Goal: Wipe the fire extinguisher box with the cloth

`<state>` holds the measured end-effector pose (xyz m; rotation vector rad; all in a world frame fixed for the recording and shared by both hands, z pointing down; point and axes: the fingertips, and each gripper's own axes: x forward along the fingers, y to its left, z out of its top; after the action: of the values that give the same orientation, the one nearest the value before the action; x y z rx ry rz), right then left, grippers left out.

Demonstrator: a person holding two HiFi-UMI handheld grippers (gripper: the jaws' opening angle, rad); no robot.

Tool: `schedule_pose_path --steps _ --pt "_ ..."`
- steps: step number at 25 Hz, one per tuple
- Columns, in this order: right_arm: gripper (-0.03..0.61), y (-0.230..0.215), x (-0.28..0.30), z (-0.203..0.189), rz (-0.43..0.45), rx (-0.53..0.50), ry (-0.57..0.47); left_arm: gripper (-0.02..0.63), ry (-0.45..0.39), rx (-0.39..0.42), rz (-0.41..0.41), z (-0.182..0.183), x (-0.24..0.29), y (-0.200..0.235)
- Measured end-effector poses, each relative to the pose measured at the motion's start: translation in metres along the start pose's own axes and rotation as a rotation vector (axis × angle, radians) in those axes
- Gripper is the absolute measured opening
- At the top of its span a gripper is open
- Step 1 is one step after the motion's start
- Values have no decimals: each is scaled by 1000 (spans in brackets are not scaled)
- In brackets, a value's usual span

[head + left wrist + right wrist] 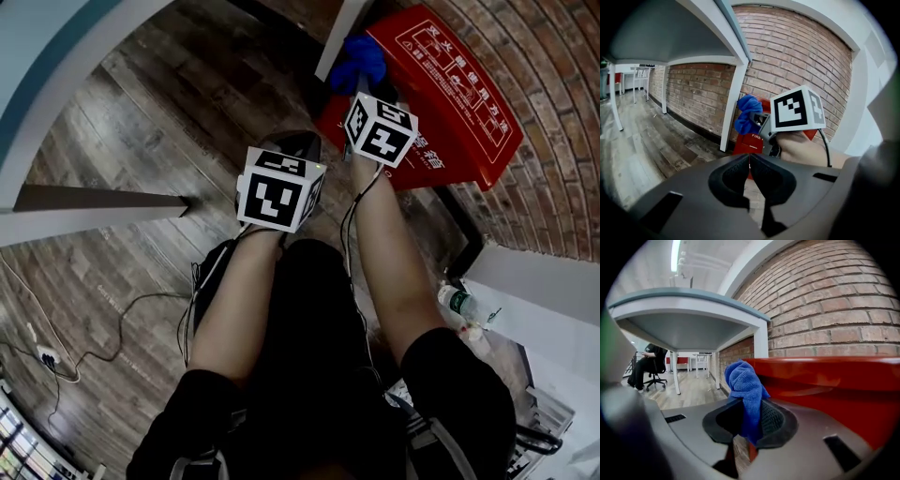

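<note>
At the far right, by the box (450, 89), the right gripper (748, 419) clamps the cloth (744, 383); the left gripper (749, 163), nearer, is closed and empty.

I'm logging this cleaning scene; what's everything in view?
brick wall: one, reddish-brown, at right.
wooden plank floor: one, grey-brown, underfoot.
red fire extinguisher box: one, red, against the wall.
blue microfibre cloth: one, blue, at the box's top.
white table leg: one, white, beside the box.
clear plastic bottle: one, clear, by the right knee.
black cables: several, black, floor at left.
left gripper: one, grey, shut, empty.
right gripper: one, grey, shut on the cloth.
</note>
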<state>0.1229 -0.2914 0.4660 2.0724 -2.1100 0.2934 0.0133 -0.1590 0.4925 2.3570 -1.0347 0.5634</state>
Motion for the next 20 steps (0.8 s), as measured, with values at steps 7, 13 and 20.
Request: schedule_pose_path --steps 7,13,20 --pt "83 -2 10 -35 -31 15 84 11 -4 38 -26 4 -4 -6" --pt "83 -25 -19 -49 -62 41 94 11 4 35 -71 7 8 -19" --pt "83 -81 -88 -59 -134 34 70 11 17 62 -137 6 20 -45"
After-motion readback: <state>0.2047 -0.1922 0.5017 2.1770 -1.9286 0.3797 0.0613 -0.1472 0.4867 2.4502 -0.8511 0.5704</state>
